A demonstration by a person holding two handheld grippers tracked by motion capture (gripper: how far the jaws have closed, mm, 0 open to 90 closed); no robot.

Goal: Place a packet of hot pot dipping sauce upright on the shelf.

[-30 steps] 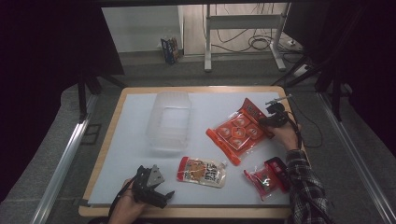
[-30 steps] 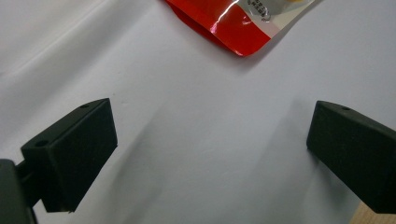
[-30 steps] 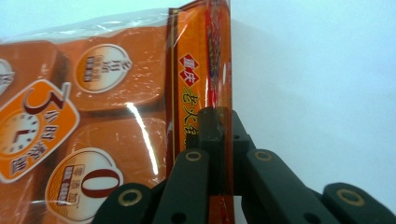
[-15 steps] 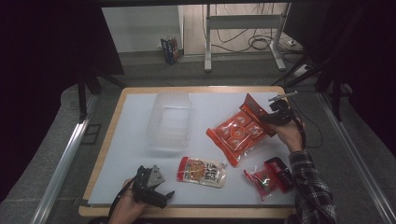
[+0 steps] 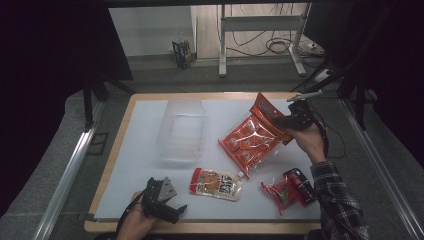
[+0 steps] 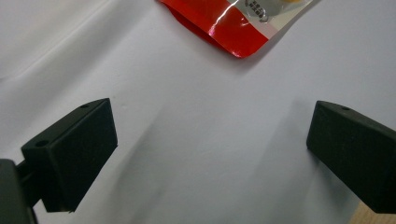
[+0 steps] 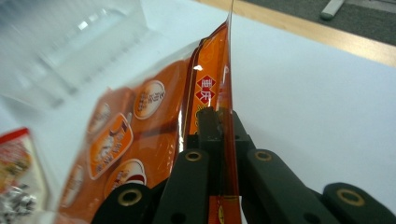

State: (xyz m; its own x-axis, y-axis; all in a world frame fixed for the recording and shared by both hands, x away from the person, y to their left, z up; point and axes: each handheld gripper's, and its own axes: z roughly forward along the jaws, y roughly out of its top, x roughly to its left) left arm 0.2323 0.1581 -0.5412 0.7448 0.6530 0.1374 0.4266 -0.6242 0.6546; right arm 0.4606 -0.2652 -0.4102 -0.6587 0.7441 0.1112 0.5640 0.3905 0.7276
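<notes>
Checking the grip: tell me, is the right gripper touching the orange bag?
Touching. The right gripper view shows the right gripper with jaws shut on the orange bag's edge.

The right claw [image 7: 219,140] pinches the orange snack bag's [image 7: 140,140] top edge above the white table [image 7: 317,93].

A clear container [image 5: 181,129] is sitting left of a snack bag [image 5: 252,137]; two pouches [image 5: 216,183] [image 5: 289,187] are lying nearer the person.
</notes>
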